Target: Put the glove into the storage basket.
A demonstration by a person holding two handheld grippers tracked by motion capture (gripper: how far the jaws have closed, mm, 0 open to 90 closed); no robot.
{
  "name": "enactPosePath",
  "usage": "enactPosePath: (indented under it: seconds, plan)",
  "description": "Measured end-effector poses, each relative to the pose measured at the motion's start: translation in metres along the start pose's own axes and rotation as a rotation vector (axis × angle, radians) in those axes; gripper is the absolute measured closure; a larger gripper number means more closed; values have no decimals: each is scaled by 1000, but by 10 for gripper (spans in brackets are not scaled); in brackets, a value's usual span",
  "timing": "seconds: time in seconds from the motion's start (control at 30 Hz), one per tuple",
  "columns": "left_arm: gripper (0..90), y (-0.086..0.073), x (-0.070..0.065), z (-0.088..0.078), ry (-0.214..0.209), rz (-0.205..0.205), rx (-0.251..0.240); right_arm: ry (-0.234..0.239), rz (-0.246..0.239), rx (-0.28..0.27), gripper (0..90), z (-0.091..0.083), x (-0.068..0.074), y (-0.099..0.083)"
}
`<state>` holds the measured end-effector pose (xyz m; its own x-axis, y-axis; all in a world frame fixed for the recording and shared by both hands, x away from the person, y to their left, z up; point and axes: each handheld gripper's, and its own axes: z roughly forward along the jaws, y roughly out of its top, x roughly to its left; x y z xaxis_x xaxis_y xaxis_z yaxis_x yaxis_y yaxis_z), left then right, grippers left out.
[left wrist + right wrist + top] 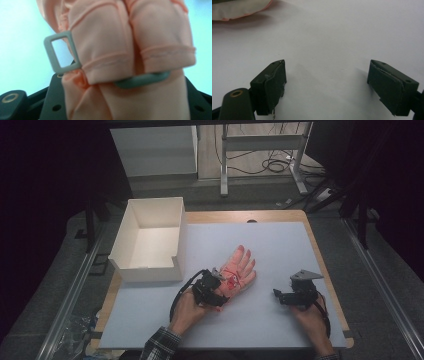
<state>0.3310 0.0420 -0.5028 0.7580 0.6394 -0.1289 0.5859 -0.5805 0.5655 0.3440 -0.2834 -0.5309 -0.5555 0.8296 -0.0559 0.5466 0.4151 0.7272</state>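
- Currently the step in hand looks like the grasp: left gripper [216, 290] has its jaws shut on the wrist end of the glove [239, 270], a pink-orange one lying flat on the desk [280, 250].
- Left gripper view: folded pink fabric bunched right up against the camera, with a grey plastic clip [62, 53] on it, jaws pressed in from both sides. Grip reads as firm, judged from how the fabric crumples.
- Glove sits about mid-desk, fingers pointing to 1 o'clock, cuff toward 7 o'clock where the left gripper comes in.
- Red marking or cord on the glove back, too small to tell which.
- Right gripper [280, 296] rests at 3 o'clock of the glove, well apart from it, jaws wide open and holding nothing; right gripper view has bare desk between them, glove edge [239, 10] up at 11 o'clock.
- White box [150, 237], open top, stands at 10 o'clock of the glove, near the desk's far left corner, nothing visible inside.
- Next move, my guess: lift the glove clear and carry it toward 10 o'clock into the box. Calls for enough height to clear the box wall, since the limp fingers will dangle.
- Count: one glove, one box, one clip, two grippers.
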Motion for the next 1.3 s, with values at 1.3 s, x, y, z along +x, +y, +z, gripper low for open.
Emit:
enactPosePath:
  seconds: [1.3]
  plan:
    - [474,98,51,-93,151,-58,-60,1,1,-1,159,0,0,0]
